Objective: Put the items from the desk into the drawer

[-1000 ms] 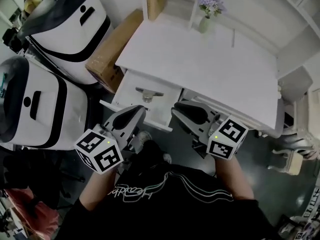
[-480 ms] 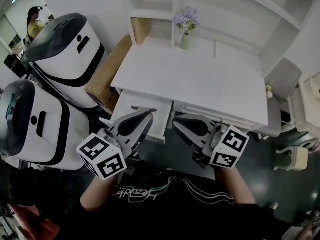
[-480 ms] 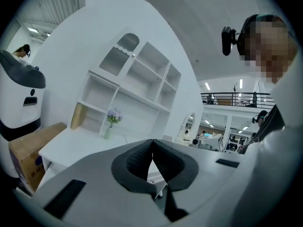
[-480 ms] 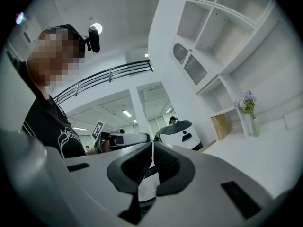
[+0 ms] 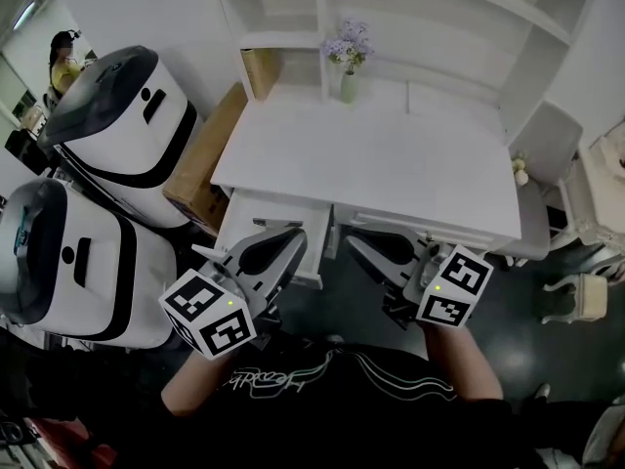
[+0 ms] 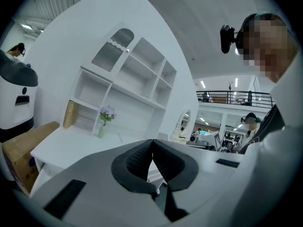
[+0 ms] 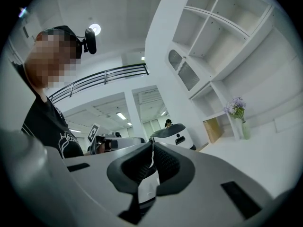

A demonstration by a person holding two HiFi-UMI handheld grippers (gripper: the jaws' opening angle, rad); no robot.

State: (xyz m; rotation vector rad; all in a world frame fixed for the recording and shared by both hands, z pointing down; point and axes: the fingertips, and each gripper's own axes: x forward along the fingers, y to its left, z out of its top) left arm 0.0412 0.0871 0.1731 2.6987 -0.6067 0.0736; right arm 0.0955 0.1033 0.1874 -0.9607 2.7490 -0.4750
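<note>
The white desk (image 5: pixel 391 164) carries only a vase of purple flowers (image 5: pixel 347 62) at its back edge. Under the desk's left front a white drawer (image 5: pixel 244 218) stands pulled out; my left gripper covers most of its inside. My left gripper (image 5: pixel 291 235) hangs in front of that drawer, shut and empty. My right gripper (image 5: pixel 363 246) is beside it, below the desk's front edge, also shut with nothing held. In the left gripper view the pads (image 6: pixel 142 157) meet, with the vase (image 6: pixel 102 126) far beyond. In the right gripper view the pads (image 7: pixel 165 162) touch too.
Two big white-and-black machines (image 5: pixel 117 115) (image 5: pixel 59 252) stand left of the desk, with a cardboard box (image 5: pixel 200 154) between them and it. A white shelf unit (image 5: pixel 391 8) rises behind the desk. A pale stool (image 5: pixel 576 291) sits at the right.
The head view has drawn back, so the desk sits farther off and more of the shelf unit shows. Both grippers stay shut and low in front of the drawer.
</note>
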